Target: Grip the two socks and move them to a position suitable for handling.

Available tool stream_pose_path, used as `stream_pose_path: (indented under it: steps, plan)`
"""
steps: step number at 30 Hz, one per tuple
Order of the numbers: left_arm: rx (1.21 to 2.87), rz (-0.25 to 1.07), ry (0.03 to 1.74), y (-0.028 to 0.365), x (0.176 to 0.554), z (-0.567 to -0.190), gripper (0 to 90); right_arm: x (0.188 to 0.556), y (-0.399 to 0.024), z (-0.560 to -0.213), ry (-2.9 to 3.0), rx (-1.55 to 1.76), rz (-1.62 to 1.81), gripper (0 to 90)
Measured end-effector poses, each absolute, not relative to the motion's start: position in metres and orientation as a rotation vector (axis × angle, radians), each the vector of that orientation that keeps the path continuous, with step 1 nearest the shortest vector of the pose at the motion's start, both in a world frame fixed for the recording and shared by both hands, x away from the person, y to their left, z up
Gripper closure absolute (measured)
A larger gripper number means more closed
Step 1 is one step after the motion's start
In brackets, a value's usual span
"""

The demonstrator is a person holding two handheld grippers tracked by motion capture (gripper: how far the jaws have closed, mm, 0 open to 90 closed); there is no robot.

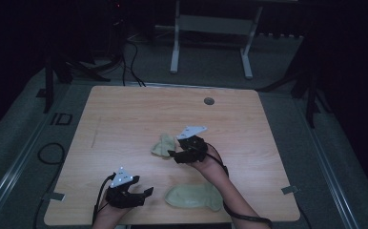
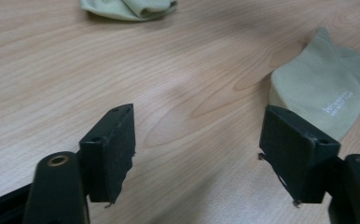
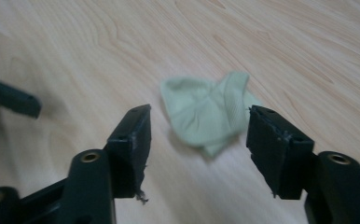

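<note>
on a wooden table (image 1: pixel 125 114) under dim light, a person works two hand-held grippers over a pair of pale green socks. the right gripper (image 1: pixel 173 155) reaches toward the table's middle, just beside a crumpled sock (image 1: pixel 163 145) that lies bunched in a small heap. in the right gripper view, that crumpled sock (image 3: pixel 207 116) sits on the wood just beyond the jaws, framed in the gap between them; the jaws stand wide apart and the pads touch nothing. the left gripper (image 1: pixel 146 192) rests low near the table's front edge, pointing to the right toward a flat sock (image 1: pixel 195 196) spread out near the same edge. in the left gripper view, the flat sock (image 2: pixel 329 91) lies off to the right, next to the right-hand jaw, with small white lettering printed on it, while the crumpled sock (image 2: pixel 129 8) shows at the top edge, well apart. the left gripper's jaws are also spread wide, with only bare wood between them. the two socks lie well apart from each other, the flat one near the person's right forearm (image 1: pixel 225 191), the crumpled one farther in. a grey three-cornered plate tops each gripper, and dark cables trail back along both wrists. beyond the table stands a white frame (image 1: pixel 210 28) on grey carpet, and a small round hole (image 1: pixel 209 101) marks the table's far side.
</note>
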State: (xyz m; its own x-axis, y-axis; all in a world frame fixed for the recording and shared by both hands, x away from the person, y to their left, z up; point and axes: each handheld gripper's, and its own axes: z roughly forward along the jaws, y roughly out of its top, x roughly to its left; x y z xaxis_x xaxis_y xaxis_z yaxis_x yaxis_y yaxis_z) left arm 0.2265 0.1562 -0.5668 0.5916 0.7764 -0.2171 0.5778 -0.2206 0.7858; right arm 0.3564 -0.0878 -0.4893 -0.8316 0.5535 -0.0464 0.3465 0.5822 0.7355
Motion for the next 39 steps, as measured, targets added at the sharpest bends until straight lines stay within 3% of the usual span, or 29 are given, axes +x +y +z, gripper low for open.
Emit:
stream_pose_path:
  steps: [2,10,23,24,31,39]
  plan:
    - [1.919,0.244,1.073,0.158,0.227,-0.569,14.4,0.361,-0.082,-0.491,2.544,0.747,1.087,39.2]
    - [1.953,0.257,1.051,0.151,0.225,-0.57,2.9,0.396,-0.045,-0.515,2.581,0.825,0.993,35.3]
    - [1.939,0.3,1.079,0.156,0.225,-0.569,2.2,0.415,-0.024,-0.55,2.594,0.893,0.813,37.4]
    - [1.934,0.302,1.081,0.156,0.224,-0.569,2.2,0.414,-0.024,-0.552,2.582,0.877,0.811,38.8]
    - [1.926,0.317,1.094,0.158,0.225,-0.568,2.2,0.406,-0.022,-0.551,2.54,0.809,0.762,71.6]
    - [1.927,0.309,1.099,0.158,0.226,-0.569,2.3,0.4,-0.037,-0.534,2.529,0.83,0.822,77.9]
